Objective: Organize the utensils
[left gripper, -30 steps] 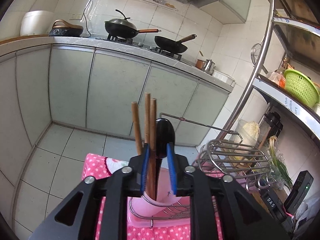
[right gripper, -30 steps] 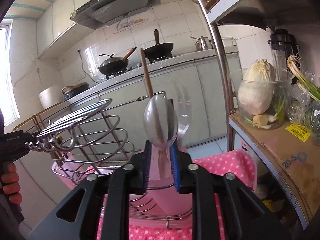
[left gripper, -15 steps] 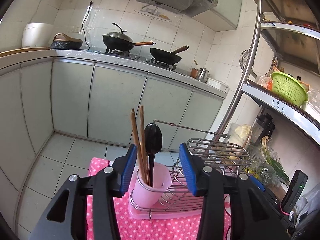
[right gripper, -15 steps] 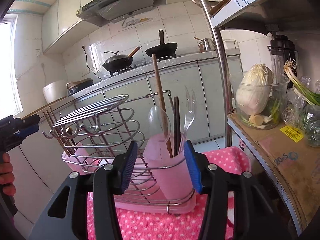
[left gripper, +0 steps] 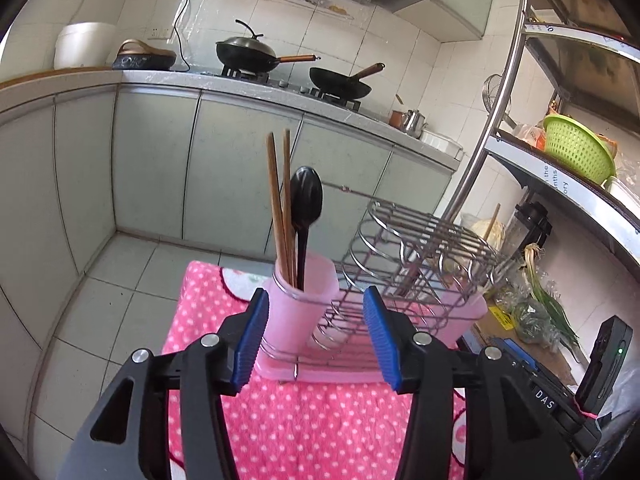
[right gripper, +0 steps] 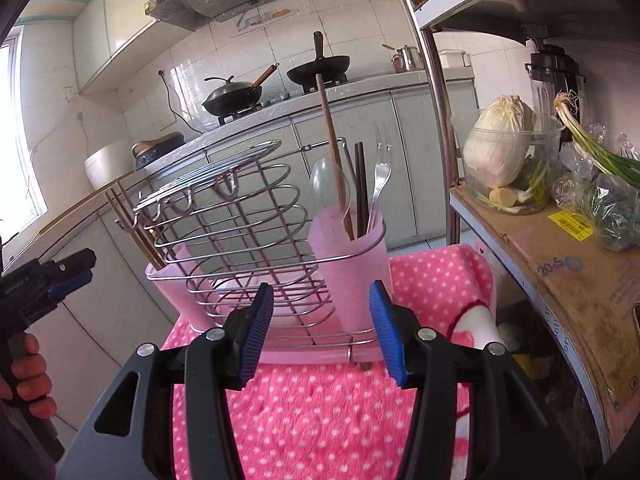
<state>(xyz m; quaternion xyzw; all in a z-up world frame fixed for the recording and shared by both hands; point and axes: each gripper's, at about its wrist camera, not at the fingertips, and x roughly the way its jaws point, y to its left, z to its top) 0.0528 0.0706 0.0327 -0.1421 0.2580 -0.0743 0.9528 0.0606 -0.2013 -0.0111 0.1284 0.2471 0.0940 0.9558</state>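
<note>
A wire dish rack (left gripper: 416, 248) (right gripper: 224, 216) stands on a pink tray over a pink dotted cloth (left gripper: 320, 420). Its left pink cup (left gripper: 304, 300) holds two wooden chopsticks (left gripper: 278, 208) and a black spoon (left gripper: 306, 200). The right pink cup (right gripper: 352, 264) holds a clear spoon (right gripper: 330, 184), a wooden stick, dark chopsticks (right gripper: 361, 184) and a clear fork (right gripper: 382, 164). My left gripper (left gripper: 316, 344) hangs just short of the left cup, jaws opening, nothing between them. My right gripper (right gripper: 322, 336) is back from the right cup, jaws opening, also with nothing in them.
A metal shelf (right gripper: 540, 248) at the right carries a cabbage in a clear tub (right gripper: 504, 152) and green onions. Its upright pole (left gripper: 480, 136) stands close behind the rack. Kitchen cabinets and a hob with two woks (left gripper: 248, 54) lie beyond. A hand (right gripper: 24, 376) holds the left gripper's handle.
Both grippers let go of their spoons, opened and drew back from the cups. The black spoon and the clear spoon now stand free in their cups.
</note>
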